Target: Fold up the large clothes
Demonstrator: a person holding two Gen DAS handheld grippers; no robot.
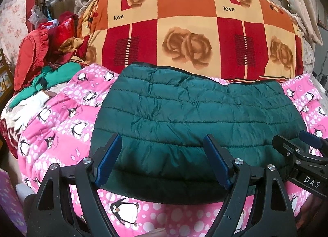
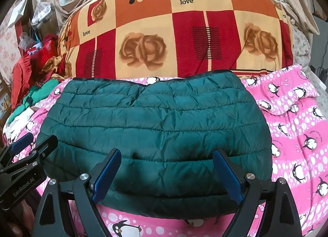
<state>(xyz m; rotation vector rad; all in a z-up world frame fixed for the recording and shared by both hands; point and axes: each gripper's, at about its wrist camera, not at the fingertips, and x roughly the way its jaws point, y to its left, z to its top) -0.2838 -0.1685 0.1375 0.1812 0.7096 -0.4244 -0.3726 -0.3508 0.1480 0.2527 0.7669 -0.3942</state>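
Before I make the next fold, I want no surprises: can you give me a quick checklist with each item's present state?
1. Left tool open: ok.
2. Right tool open: ok.
3. Green puffer jacket lying flat on the pink penguin blanket: ok.
4. Jacket's near edge within view of both tools: ok.
5. Sleeves tucked under: cannot tell.
6. Jacket's far edge clear of the rose-patterned quilt: cannot tell.
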